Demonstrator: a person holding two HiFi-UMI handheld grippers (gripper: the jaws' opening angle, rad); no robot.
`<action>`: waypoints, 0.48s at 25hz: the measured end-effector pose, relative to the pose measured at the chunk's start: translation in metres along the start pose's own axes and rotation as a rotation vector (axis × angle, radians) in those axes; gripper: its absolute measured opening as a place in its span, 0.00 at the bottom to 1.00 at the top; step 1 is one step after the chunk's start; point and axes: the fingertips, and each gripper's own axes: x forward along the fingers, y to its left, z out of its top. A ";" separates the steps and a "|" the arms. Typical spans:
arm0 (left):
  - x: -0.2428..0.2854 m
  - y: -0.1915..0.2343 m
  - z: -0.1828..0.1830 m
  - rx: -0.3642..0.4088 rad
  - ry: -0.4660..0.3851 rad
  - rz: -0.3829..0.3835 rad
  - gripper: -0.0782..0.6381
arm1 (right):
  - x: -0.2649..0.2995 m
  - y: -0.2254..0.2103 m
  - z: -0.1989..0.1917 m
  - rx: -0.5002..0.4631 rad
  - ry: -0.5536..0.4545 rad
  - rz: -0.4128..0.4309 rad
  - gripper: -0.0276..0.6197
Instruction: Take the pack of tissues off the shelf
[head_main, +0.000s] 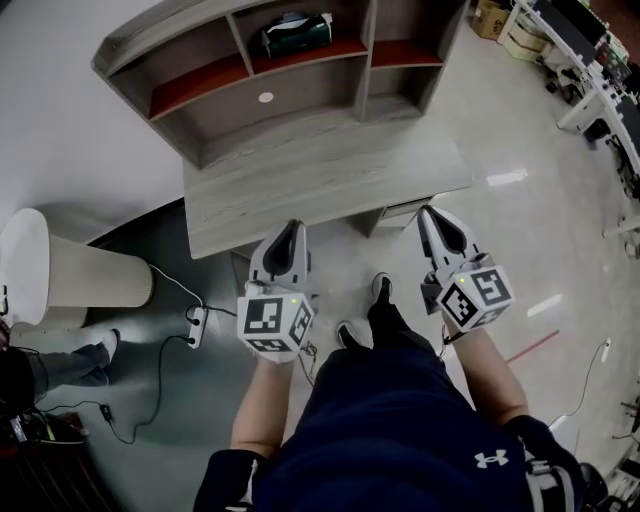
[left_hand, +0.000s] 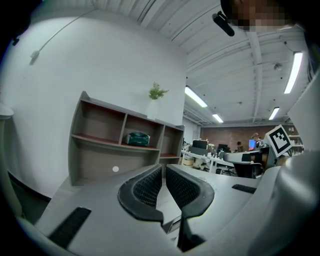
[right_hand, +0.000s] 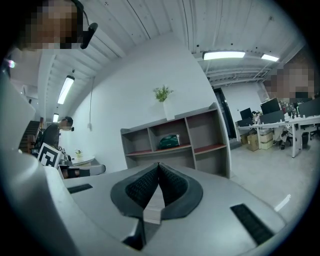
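The pack of tissues (head_main: 296, 32) lies in the middle compartment of the upper row of the shelf (head_main: 150, 38), on its reddish board. It is dark green, low and wide, with rounded corners as a soft pack has, and a lighter patch on top. The task, I judge, is only at its beginning: the pack is not yet taken and nothing touches it. The left gripper (head_main: 292, 228) and the right gripper (head_main: 428, 212) are both closed and empty. They point toward the shelf from the front edge of the desk (head_main: 320, 185), well apart from the pack. Reaching, opening, gripping and lifting out are all left.
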 end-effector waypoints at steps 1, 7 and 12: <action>0.002 0.002 0.002 0.002 0.001 0.004 0.16 | 0.004 -0.001 0.000 0.003 0.000 0.005 0.06; 0.029 0.015 0.014 0.022 -0.006 0.036 0.16 | 0.036 -0.018 0.005 0.030 -0.010 0.036 0.06; 0.063 0.020 0.021 0.020 -0.002 0.060 0.16 | 0.069 -0.042 0.015 0.036 -0.008 0.066 0.06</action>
